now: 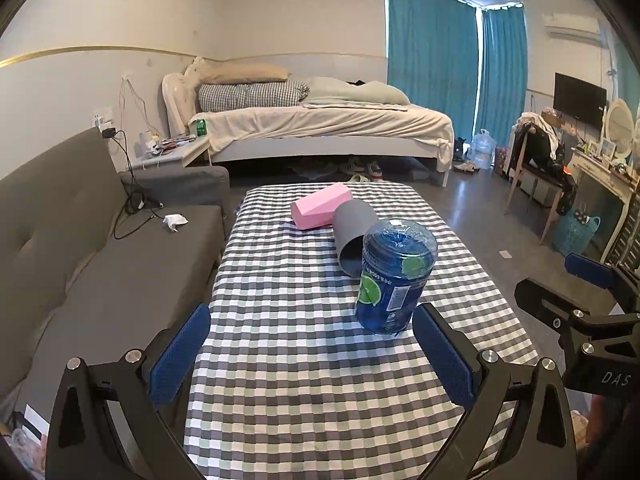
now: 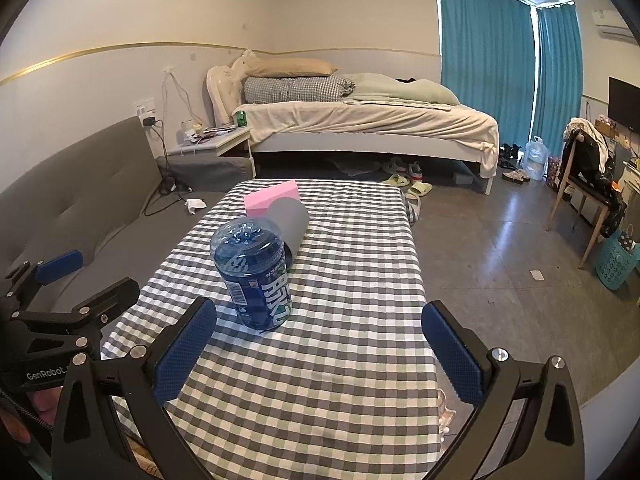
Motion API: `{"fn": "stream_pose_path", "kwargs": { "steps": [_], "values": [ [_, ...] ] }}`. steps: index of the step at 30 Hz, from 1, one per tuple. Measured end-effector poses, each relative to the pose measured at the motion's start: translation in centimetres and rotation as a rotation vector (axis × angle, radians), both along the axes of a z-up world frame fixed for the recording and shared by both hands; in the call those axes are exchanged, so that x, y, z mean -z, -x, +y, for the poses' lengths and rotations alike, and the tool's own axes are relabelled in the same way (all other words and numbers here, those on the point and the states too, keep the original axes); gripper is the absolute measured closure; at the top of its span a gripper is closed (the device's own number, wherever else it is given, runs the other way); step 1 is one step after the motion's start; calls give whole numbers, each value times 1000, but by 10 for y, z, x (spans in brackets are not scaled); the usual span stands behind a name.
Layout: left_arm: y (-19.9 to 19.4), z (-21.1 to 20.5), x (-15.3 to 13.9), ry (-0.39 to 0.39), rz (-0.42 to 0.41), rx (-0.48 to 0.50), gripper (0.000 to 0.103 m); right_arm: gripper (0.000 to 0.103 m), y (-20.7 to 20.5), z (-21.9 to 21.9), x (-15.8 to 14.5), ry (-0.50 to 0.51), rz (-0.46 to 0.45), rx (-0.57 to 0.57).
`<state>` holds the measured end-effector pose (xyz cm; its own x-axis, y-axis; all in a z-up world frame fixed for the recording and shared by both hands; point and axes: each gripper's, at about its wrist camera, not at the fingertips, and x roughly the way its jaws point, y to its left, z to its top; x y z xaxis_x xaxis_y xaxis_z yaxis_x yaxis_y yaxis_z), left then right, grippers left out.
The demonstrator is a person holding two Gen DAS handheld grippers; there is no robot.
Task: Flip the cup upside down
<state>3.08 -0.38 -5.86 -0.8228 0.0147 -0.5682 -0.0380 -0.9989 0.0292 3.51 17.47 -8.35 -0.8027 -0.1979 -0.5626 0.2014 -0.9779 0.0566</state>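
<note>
A grey cup (image 1: 352,236) lies on its side on the checkered table (image 1: 304,360), its mouth toward me, partly hidden behind a blue plastic bottle (image 1: 394,276) that stands upside down. The cup also shows in the right wrist view (image 2: 290,220), behind the bottle (image 2: 256,272). My left gripper (image 1: 312,354) is open and empty over the near part of the table, short of the bottle. My right gripper (image 2: 320,356) is open and empty, to the right of the bottle and nearer than it.
A pink foam block (image 1: 320,204) lies behind the cup, touching it. A grey sofa (image 1: 80,248) runs along the table's left side. The floor (image 2: 500,248) lies to the right. A bed (image 1: 320,124) stands at the back.
</note>
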Motion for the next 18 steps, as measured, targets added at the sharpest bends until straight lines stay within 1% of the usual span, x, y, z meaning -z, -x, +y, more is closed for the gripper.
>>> {"fn": "stream_pose_path", "kwargs": {
  "steps": [13, 18],
  "values": [
    [1, 6, 0, 14, -18, 35, 0, 0, 0, 0, 0, -1, -3, 1],
    [2, 8, -1, 18, -13, 29, 0, 0, 1, 1, 0, -2, -9, 2]
  ]
}}
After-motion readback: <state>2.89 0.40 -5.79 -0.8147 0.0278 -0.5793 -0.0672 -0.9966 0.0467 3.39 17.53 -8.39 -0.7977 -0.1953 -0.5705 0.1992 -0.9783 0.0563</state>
